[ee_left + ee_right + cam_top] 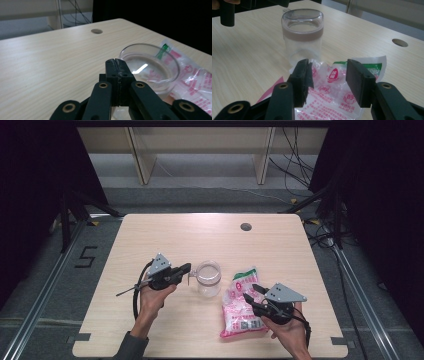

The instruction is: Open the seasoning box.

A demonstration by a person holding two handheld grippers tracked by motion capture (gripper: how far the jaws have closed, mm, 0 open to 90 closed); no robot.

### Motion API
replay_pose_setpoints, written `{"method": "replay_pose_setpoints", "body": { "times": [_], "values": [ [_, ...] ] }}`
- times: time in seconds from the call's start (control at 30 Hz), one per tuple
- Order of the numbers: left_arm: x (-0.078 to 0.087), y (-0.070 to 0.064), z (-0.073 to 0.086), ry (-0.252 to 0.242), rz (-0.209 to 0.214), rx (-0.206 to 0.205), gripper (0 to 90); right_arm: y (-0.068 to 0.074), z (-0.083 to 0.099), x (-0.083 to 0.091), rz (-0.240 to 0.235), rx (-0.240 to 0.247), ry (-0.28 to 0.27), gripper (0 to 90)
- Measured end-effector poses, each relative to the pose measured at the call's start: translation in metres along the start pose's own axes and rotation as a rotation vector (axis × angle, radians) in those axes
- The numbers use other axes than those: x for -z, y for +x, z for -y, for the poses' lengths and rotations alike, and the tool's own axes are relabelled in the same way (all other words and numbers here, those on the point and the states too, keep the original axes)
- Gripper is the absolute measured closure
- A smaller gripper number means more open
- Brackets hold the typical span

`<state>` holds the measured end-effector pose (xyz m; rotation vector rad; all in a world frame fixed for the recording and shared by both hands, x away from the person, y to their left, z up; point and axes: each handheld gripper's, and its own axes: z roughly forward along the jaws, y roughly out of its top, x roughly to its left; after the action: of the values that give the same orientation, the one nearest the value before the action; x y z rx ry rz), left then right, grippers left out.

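A clear glass cup (208,277) with a brownish band stands upright near the middle of the table. My left gripper (187,268) hovers just left of its rim, jaws pressed shut with nothing visible between them. In the left gripper view the shut jaws (116,62) sit in front of the cup (150,67). A pink and white printed plastic bag (242,305) lies flat to the cup's right. My right gripper (252,291) is open above the bag. In the right gripper view its jaws (329,67) straddle the bag's (329,95) top edge, with the cup (302,37) just beyond.
The light wooden table (165,235) has a round cable hole (245,226) at the back right. Black stands and cables lie on the floor around it, and a shelf frame stands behind. Part of the left gripper (227,12) shows past the cup.
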<state>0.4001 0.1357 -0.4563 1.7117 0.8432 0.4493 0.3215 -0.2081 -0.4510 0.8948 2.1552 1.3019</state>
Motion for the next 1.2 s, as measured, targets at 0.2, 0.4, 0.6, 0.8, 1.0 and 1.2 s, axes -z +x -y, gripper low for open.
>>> {"method": "replay_pose_setpoints", "body": {
  "times": [0.2,0.4,0.6,0.8,1.0,1.2],
  "values": [
    [-0.003,-0.001,0.001,0.015,0.000,0.003,89.3,-0.002,-0.001,-0.003,0.003,-0.005,-0.002,59.6],
    [-0.003,0.000,0.002,0.009,0.008,0.007,89.2,-0.002,-0.004,-0.010,-0.001,0.003,0.003,61.2],
    [-0.004,-0.003,0.003,0.016,-0.002,0.009,89.4,-0.001,-0.007,-0.025,-0.030,0.012,0.017,66.9],
    [-0.003,-0.003,0.003,0.017,-0.004,0.006,89.3,0.003,-0.013,-0.038,-0.056,-0.006,0.027,76.5],
    [-0.002,-0.001,0.004,0.010,0.007,0.012,89.2,0.001,-0.020,-0.055,-0.073,-0.008,0.012,81.1],
    [-0.002,0.002,0.005,0.004,0.019,0.016,89.2,0.004,-0.025,-0.067,-0.111,-0.003,0.007,87.9]
  ]
}}
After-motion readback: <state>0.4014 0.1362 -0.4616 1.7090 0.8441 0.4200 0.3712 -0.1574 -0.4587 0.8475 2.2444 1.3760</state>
